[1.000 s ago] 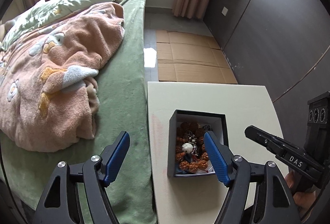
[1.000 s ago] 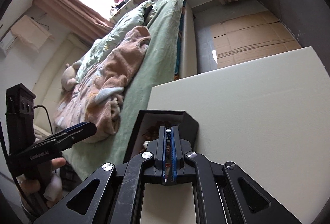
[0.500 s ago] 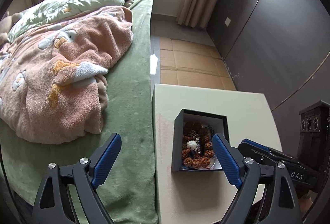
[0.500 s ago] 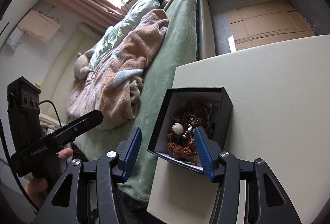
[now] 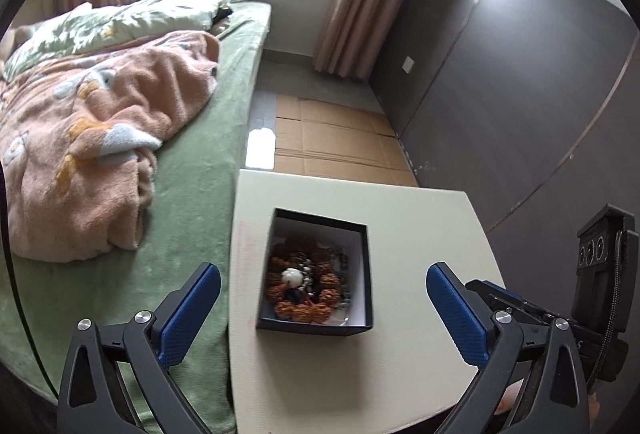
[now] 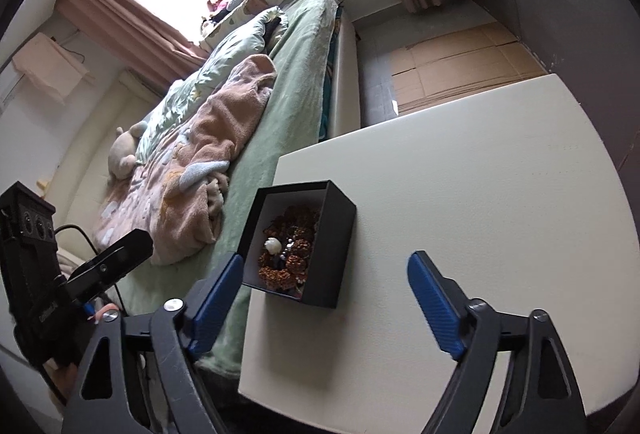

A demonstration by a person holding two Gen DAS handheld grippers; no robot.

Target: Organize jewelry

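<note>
Two hand-held grippers hover over the near end of the cream table [image 5: 420, 218], and both are spread wide with nothing between their blue pads. The left hand-held gripper [image 5: 320, 298] frames the black box [image 5: 318, 330] from above, its left finger hanging past the table's left edge over the green bed [image 5: 192, 194]. The right hand-held gripper [image 6: 324, 290] comes in from the near right, jaws apart, its left pad [image 6: 218, 294] close to the box's near corner in that view. The box [image 6: 334, 246] sits close to the left edge of the table, open at the top, white inside. Down in it lies the jewelry [image 5: 306, 286]: a tangle of orange-brown beaded strands with one pale round bead on top; the finer pieces are too blurred to make out. A peach blanket [image 5: 92, 138] is bunched on the bed beside the table, and flattened cardboard [image 5: 336, 142] covers the floor beyond the far edge.
</note>
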